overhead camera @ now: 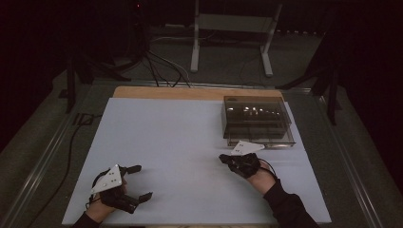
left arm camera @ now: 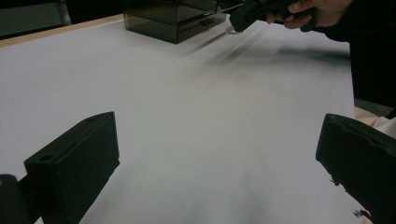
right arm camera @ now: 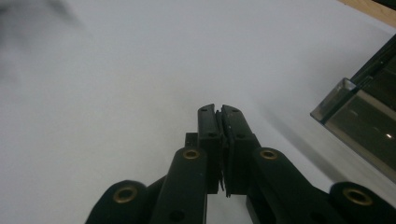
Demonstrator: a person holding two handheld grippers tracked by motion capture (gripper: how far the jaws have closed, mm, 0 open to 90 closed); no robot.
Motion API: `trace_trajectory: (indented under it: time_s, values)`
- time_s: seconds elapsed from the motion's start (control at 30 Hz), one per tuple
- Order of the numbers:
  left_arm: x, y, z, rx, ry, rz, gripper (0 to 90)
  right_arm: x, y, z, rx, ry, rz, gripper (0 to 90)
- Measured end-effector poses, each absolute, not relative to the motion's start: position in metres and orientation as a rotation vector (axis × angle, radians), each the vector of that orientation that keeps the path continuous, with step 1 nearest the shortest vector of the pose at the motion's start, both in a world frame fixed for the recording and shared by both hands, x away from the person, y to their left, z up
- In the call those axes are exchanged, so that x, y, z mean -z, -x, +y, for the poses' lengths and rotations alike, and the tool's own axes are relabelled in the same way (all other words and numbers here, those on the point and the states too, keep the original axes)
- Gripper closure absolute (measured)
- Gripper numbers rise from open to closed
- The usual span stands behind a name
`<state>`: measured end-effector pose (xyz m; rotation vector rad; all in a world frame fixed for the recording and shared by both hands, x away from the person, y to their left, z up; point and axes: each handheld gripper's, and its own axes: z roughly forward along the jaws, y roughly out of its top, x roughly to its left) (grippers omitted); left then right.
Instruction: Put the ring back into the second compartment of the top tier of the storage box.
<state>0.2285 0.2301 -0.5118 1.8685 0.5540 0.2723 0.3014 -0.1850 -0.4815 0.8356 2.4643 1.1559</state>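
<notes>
Right claw (overhead camera: 223,157), pressed together and empty, has the dark smoky clear plastic box (overhead camera: 256,121) near at 1 o'clock; left claw (overhead camera: 142,181) is spread.

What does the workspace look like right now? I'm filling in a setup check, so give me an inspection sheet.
Surface: white sheet on a wooden table, bare.
Job's things: smoked clear box at the far right, untouched.
Clutter: nothing seen.
Grippers: left gripper open, empty, near the front left corner; right gripper shut, empty, just in front of the box.
Cables: one cable on the floor left of the table, more cables behind it.
Surroundings: dark room, white stand beyond the table.
</notes>
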Motion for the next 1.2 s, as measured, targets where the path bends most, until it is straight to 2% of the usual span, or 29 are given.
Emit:
trace_trajectory:
  time_s: [1.2]
  values:
    - [0.512, -0.228, 0.230, -0.271, -1.869, 0.552, 0.6, 0.450, -0.303, -0.182, -1.225, -0.807, 2.430, 87.1]
